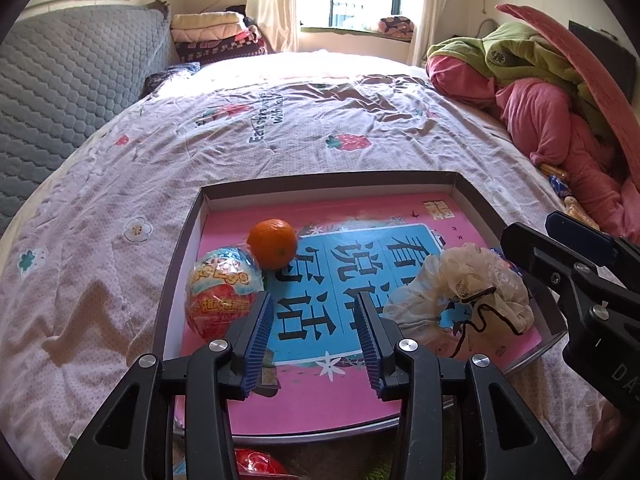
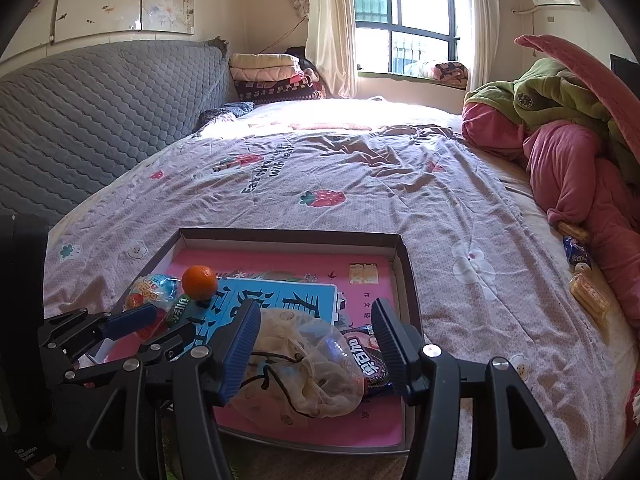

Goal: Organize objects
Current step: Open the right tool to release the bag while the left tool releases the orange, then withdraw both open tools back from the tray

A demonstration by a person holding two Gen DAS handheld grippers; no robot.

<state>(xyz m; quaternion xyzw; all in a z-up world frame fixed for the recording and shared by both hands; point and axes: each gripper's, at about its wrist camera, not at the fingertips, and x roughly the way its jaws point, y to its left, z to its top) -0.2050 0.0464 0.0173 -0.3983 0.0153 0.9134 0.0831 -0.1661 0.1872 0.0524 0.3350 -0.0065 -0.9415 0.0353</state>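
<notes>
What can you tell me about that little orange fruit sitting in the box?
The orange fruit is small and round, like a mandarin, with smooth, slightly glossy, unpeeled skin and a small dimple on the side. It rests inside the shallow box, toward its far left corner, on the pink and blue book cover lining the bottom. It appears to lean against the foil-wrapped toy egg just in front of it. Neither gripper touches it.

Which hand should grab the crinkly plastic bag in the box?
The right one, probably. The right gripper hangs just above the bag, with the bag showing between its open fingers. The left gripper is open over the pink book, with the bag off to its side.
</notes>
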